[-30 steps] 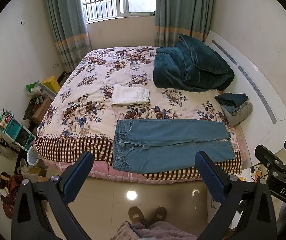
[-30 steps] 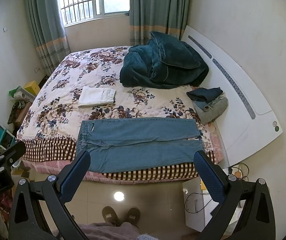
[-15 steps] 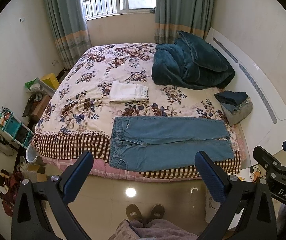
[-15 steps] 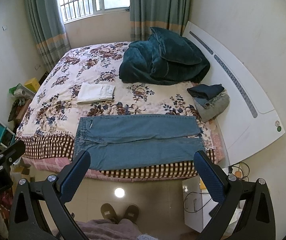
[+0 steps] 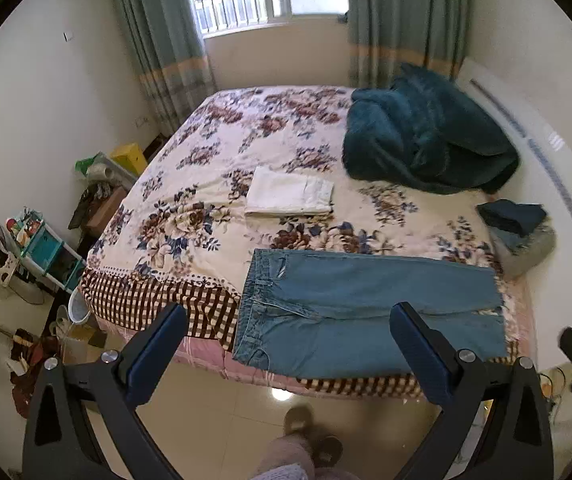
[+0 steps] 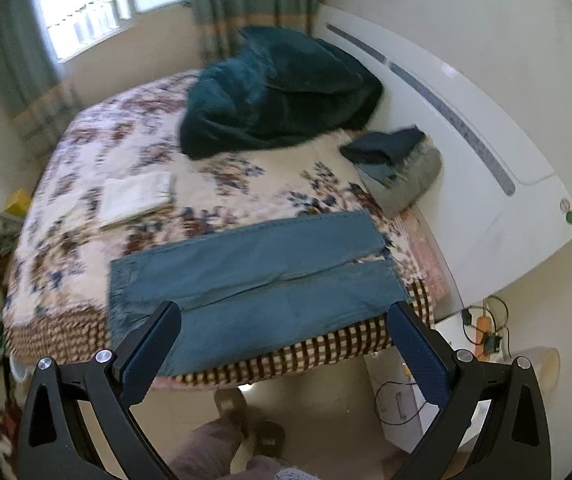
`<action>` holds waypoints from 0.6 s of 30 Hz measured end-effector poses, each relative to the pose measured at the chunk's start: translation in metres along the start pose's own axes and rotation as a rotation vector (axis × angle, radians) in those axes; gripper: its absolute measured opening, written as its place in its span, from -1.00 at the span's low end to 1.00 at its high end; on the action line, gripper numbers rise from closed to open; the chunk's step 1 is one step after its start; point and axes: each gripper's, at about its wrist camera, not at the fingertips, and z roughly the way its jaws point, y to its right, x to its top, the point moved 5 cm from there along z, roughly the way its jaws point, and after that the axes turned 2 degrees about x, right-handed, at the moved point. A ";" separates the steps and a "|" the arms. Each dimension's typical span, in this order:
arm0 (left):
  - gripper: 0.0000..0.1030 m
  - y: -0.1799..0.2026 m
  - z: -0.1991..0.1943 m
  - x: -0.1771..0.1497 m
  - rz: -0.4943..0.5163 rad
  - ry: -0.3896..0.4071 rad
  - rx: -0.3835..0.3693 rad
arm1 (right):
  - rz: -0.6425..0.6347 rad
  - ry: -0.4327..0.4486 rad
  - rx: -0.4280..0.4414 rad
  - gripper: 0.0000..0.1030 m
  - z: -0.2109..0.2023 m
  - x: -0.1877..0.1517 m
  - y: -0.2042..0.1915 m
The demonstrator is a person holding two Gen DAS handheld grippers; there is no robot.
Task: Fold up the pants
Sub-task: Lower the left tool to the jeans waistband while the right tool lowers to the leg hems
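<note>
Both grippers (image 5: 287, 338) (image 6: 284, 336) gape, seemingly above flat jeans (image 5: 365, 312)

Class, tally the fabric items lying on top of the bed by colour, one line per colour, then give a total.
Light blue: 1, the jeans
White: 1, the folded cloth
Dark teal: 1, the blanket
Navy: 1, the folded garment
Grey: 1, the folded item under the navy one
Total: 5

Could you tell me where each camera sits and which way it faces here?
Left wrist: on the open left gripper, facing the waistband end of the flat light-blue denim pants; a slippered foot shows.
Right wrist: on the open right gripper, facing the cuff end; slippers show.
Shared: pants, floral bed, teal plush blanket.
</note>
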 end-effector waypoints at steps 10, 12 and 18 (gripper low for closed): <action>1.00 0.016 0.242 0.059 -0.066 -0.340 0.072 | 0.307 -0.223 -0.018 1.00 0.270 0.097 0.029; 1.00 0.019 0.296 0.065 -0.108 -0.416 0.079 | 0.372 -0.271 -0.042 1.00 0.333 0.112 0.037; 1.00 0.031 0.457 0.062 -0.253 -0.641 0.098 | 0.501 -0.381 -0.105 1.00 0.506 0.134 0.056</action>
